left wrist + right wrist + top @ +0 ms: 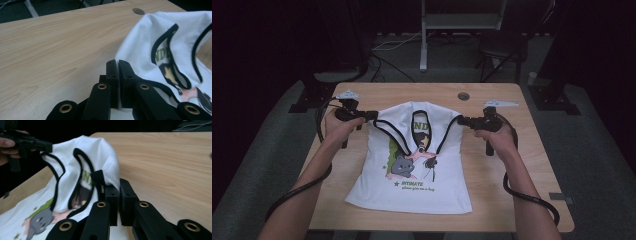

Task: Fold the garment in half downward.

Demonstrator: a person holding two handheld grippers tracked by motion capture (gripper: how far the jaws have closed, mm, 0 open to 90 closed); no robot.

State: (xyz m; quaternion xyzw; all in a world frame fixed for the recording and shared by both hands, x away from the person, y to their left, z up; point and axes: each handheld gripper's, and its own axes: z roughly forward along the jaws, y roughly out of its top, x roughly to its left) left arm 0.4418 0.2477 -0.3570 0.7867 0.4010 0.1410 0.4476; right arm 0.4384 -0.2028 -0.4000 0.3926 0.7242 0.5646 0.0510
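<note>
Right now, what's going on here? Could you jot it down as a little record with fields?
Thing handled: white top with black trim and a cartoon print
Where: wooden table
Left gripper: fingers shut on the top's shoulder corner
Right gripper: fingers shut on the other shoulder corner
Top's state: shoulders raised off the table, hem lying flat
Also there: round hole in the table near its far edge
</note>
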